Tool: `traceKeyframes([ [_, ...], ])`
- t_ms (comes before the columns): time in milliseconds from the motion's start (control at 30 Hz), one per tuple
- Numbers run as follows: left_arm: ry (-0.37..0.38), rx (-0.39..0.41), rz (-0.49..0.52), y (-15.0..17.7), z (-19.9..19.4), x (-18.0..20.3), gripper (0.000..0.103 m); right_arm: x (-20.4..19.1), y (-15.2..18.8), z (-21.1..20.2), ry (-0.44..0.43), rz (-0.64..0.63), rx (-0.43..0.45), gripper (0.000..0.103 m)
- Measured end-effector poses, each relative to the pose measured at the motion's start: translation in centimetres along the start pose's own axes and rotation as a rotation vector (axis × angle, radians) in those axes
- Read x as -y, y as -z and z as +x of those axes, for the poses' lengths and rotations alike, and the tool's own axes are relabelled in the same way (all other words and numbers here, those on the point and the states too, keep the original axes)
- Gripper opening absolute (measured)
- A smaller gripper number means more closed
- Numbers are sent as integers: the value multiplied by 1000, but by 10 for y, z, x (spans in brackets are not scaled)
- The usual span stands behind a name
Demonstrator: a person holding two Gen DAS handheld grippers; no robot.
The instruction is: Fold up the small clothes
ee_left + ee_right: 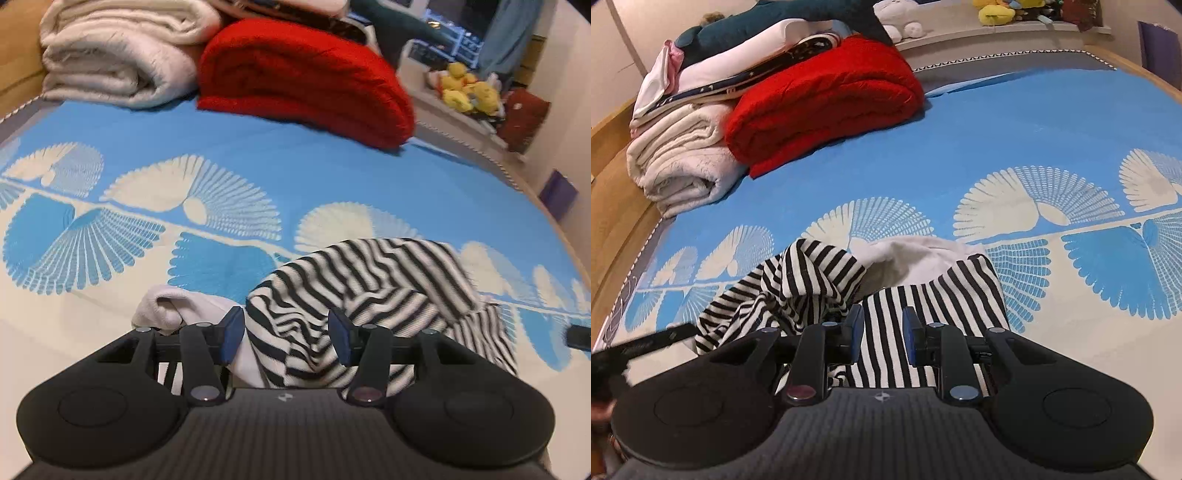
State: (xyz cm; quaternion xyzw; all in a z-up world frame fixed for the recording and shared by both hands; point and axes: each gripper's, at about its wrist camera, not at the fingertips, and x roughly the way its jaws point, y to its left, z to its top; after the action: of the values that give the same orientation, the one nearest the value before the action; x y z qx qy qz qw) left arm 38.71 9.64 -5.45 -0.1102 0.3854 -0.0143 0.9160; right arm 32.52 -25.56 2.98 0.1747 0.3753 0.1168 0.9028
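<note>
Striped top (369,291) lies crumpled at bed (295,162) centre, 6 o'clock. Left gripper (286,334) stands open over it, gripping nothing. Right gripper (882,341) (narrow gap) probably pinches stripes. Fold underway; next, flatten cloth.

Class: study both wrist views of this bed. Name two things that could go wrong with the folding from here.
1. The black-and-white striped garment lies bunched over the white cloth; a grip may catch both.
2. The left gripper stands open over rumpled stripes, so closing here could pinch a crease, giving a crooked fold.
</note>
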Motion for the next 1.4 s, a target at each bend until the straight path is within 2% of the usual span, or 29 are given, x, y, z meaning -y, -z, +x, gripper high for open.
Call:
traceKeyframes([
  [67, -40, -27, -9, -3, 15, 0, 55, 2, -2, -1, 0, -2, -1, 24],
  [133, -71, -33, -33, -3, 23, -1, 51, 4, -4, -2, -1, -3, 1, 24],
  [167, -60, -28, -43, -4, 22, -1, 45, 4, -4, -2, -2, -3, 0, 24],
  [233, -42, -23, -35, -6, 20, 2, 1, 5, -5, 0, -7, -1, -4, 24],
  [300, -36, 5, -20, -6, 9, 7, 1, 5, -5, 2, -11, 2, -9, 25],
  [367, 5, 38, -9, -8, -3, 15, 1, 5, -4, 3, -10, 1, -14, 25],
  [467, 161, 113, 49, -12, -31, 32, 1, 4, -3, 2, -8, 7, -9, 25],
  [500, 234, 131, 85, -12, -41, 40, 1, 4, -3, 2, -5, 8, -5, 25],
  [567, 428, 135, 180, -8, -59, 58, 1, 7, -3, 0, 8, 12, 4, 25],
  [633, 623, 98, 328, 6, -76, 80, 1, 12, -5, -2, 30, 25, 19, 25],
  [700, 762, 15, 471, 27, -85, 101, 5, 21, -7, -5, 63, 55, 39, 25],
  [767, 831, -92, 537, 44, -83, 112, 23, 31, -8, -6, 83, 92, 52, 25],
  [800, 831, -124, 568, 52, -82, 115, 44, 35, -8, -6, 87, 112, 55, 25],
  [833, 806, -110, 582, 54, -82, 114, 55, 38, -8, -5, 89, 129, 54, 27],
  [900, 747, -75, 545, 47, -78, 104, 56, 42, -7, -3, 86, 151, 46, 31],
  [967, 689, -74, 400, 29, -67, 83, 56, 41, -6, 0, 83, 157, 39, 32],
  [1000, 643, -73, 332, 21, -61, 72, 56, 40, -6, 1, 78, 157, 36, 33],
  [1067, 496, -91, 211, 7, -44, 50, 55, 37, -5, 5, 61, 161, 23, 40],
  [1100, 435, -121, 141, 4, -34, 37, 55, 35, -5, 8, 47, 165, 11, 42],
  [1200, 292, -282, -29, 9, 1, 10, 55, 31, -2, 19, 26, 176, -33, 50],
  [1267, 227, -378, -65, 19, 19, 5, 55, 30, 0, 29, 27, 181, -71, 51],
  [1300, 208, -418, -74, 26, 28, 5, 55, 29, 2, 34, 38, 183, -92, 52],
  [1400, 253, -498, -90, 40, 48, 14, 55, 30, 9, 50, 73, 186, -156, 53],
])
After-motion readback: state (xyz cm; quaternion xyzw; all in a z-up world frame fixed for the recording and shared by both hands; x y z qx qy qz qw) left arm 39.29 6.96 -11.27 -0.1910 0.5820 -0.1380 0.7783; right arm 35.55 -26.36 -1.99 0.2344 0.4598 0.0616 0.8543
